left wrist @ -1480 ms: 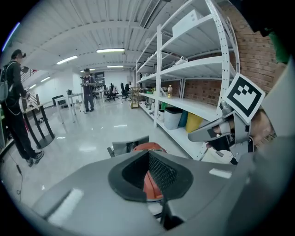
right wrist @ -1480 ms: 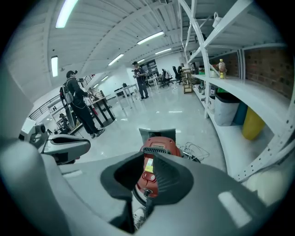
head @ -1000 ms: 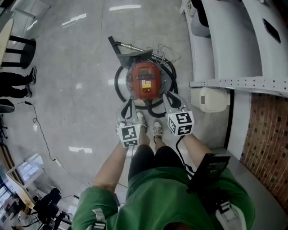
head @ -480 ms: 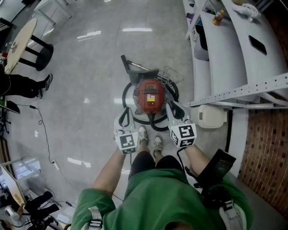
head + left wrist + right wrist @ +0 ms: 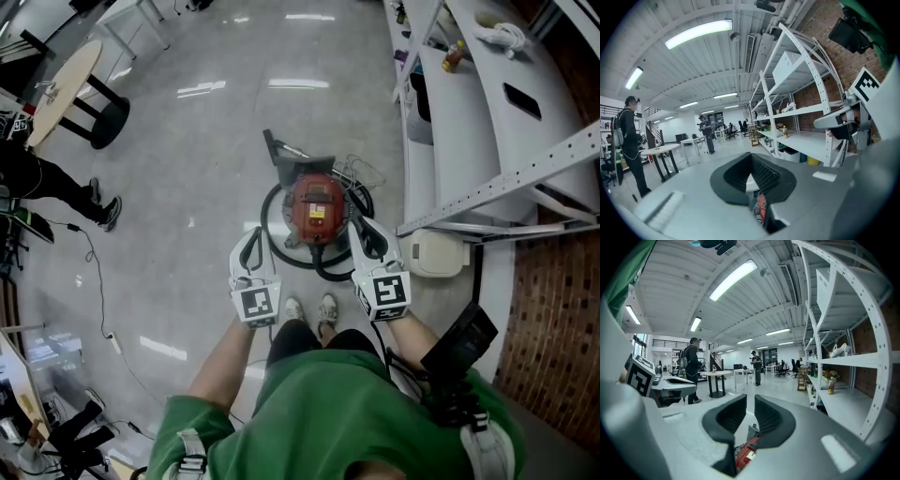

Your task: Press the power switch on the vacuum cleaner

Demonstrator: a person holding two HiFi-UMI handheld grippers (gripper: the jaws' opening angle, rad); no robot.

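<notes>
A red vacuum cleaner stands on the grey floor just ahead of my feet, ringed by its black hose, with its nozzle lying behind it. My left gripper hangs above the floor at its left, my right gripper at its right; neither touches it. The left gripper has its pads met at the tips, with a sliver of the red vacuum cleaner below them. Only a thin slit shows between the pads of the right gripper, and the vacuum cleaner shows under them. Both hold nothing.
White shelving runs along the right, with a pale box at its foot and a brick wall behind. A round table and a person's legs are at the far left. A cable trails over the floor.
The view has pulled up and back, so the vacuum cleaner looks smaller and farther. Both grippers have come away from its sides, toward my body. Their jaws have not changed.
</notes>
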